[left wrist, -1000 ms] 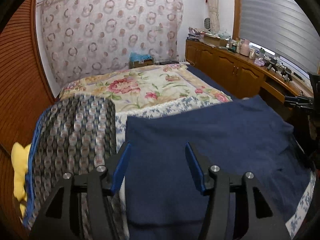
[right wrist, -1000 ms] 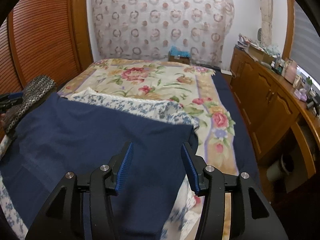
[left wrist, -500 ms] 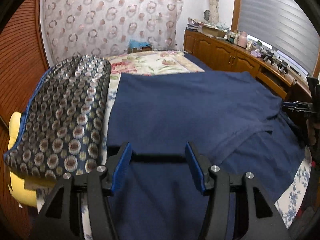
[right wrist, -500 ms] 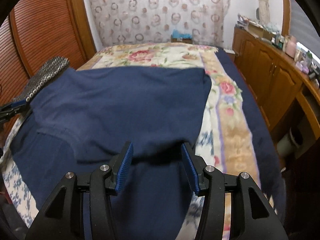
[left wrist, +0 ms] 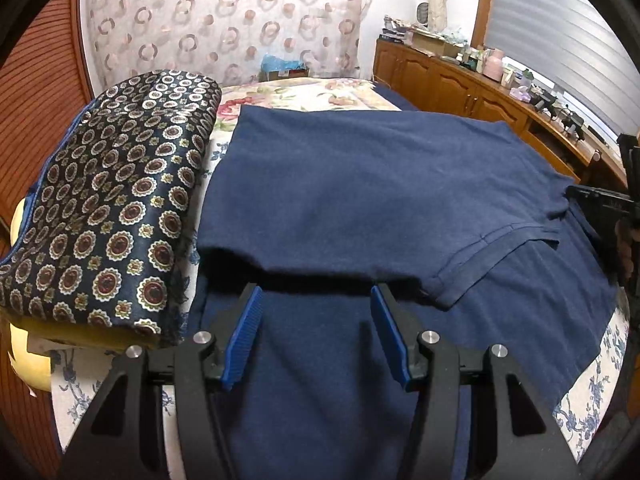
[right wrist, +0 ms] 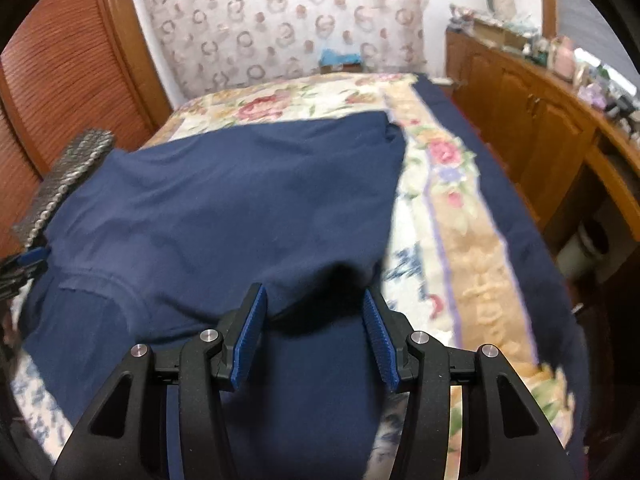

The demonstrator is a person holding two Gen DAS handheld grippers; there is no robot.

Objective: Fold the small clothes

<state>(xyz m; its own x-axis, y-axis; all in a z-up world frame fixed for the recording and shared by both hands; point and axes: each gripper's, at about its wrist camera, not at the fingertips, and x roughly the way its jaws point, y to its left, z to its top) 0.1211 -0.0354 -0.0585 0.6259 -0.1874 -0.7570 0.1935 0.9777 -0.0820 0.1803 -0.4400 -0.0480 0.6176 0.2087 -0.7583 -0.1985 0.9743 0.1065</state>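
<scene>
Here we count one navy shirt spread on the bed, folded over itself so that its far part lies doubled on the near part. The fold edge runs just ahead of both grippers. In the left wrist view the left gripper sits at 6 o'clock, its two blue pads spread wide with only flat cloth between them, pinching nothing. One hemmed sleeve lies at about 4 o'clock. One patterned cushion sits at 9 o'clock, just beside the shirt, with something yellow beneath it.

In the right wrist view the right gripper is likewise at 6 o'clock, jaws apart over the shirt's near layer. This view is blurred, so we cannot be sure whether the pads brush the fold. The shirt fills the view from 9 o'clock to the centre; one wooden cabinet runs along 2 o'clock. The other gripper's blue tip shows at 9 o'clock.
</scene>
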